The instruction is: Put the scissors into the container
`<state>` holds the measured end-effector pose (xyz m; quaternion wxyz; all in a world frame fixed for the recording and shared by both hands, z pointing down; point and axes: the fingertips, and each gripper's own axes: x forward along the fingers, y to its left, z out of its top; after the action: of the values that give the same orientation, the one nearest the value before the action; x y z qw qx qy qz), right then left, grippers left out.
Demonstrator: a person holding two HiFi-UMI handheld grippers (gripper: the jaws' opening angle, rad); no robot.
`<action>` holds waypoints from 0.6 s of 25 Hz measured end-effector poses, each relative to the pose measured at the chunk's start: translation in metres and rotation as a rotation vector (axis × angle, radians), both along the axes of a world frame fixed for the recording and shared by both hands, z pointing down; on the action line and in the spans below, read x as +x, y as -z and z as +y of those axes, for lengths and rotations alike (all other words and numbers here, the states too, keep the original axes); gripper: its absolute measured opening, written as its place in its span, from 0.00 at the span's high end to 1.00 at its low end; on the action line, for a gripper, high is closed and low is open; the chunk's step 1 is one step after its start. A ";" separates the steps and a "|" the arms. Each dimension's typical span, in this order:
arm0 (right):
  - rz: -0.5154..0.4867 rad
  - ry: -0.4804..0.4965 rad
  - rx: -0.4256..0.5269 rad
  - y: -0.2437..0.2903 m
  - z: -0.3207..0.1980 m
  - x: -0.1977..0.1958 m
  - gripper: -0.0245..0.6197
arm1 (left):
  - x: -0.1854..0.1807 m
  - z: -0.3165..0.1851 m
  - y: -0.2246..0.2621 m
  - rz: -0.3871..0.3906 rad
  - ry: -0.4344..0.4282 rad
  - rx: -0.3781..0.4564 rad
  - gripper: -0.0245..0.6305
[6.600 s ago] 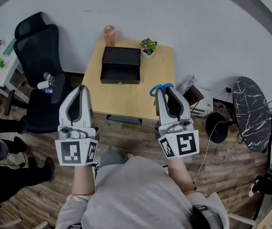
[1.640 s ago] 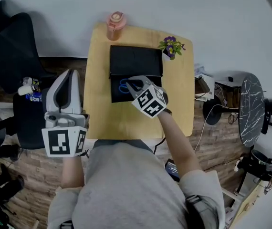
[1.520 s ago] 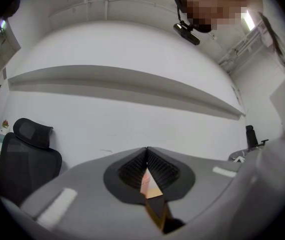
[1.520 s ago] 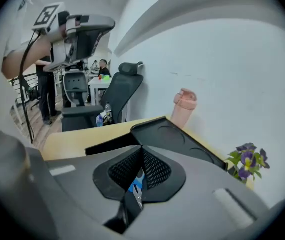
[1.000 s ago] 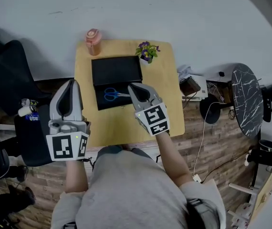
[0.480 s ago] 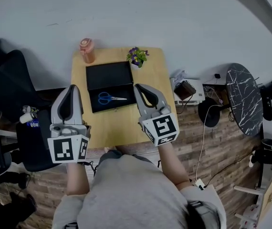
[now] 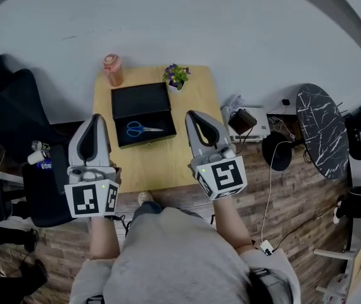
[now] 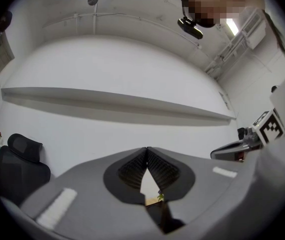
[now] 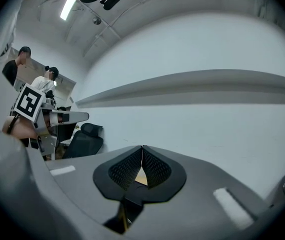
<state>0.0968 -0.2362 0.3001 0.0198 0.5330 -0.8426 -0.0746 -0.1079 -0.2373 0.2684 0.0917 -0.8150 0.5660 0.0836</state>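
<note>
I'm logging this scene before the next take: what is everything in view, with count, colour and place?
table: one, light wood, centre, against the wall
container: one, black, open, on the table's rear half
scissors: one pair, blue handles, inside the container
bottle: one, pink, table's rear left corner
potted plant: one, green with purple flowers, right of the container
office chair: one, black, left of the table
round table: one, black marbled, far right
left gripper: one, grey, shut, empty, beside the table's left edge
right gripper: one, grey, shut, empty, over the table's right side
</note>
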 end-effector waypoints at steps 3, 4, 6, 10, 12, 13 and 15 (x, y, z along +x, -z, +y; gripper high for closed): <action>-0.011 -0.011 0.020 0.008 0.012 0.008 0.95 | 0.004 0.010 0.002 0.001 0.003 0.007 0.88; -0.015 -0.014 0.026 0.010 0.015 0.011 0.95 | 0.006 0.013 0.002 0.002 0.005 0.009 0.88; -0.024 -0.022 0.039 0.014 0.022 0.017 0.95 | 0.009 0.019 0.003 0.004 0.007 0.011 0.88; -0.037 -0.031 0.057 0.020 0.034 0.023 0.95 | 0.012 0.032 0.006 0.006 0.010 0.018 0.88; -0.041 -0.030 0.064 0.022 0.039 0.025 0.95 | 0.013 0.038 0.007 0.008 0.013 0.020 0.88; -0.042 -0.028 0.066 0.022 0.042 0.026 0.95 | 0.013 0.040 0.007 0.009 0.014 0.020 0.88; -0.045 -0.021 0.068 0.023 0.047 0.027 0.95 | 0.015 0.046 0.008 0.008 0.015 0.021 0.88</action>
<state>0.1240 -0.1893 0.2771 -0.0166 0.5439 -0.8340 -0.0912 -0.0924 -0.1913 0.2607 0.0985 -0.8092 0.5718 0.0921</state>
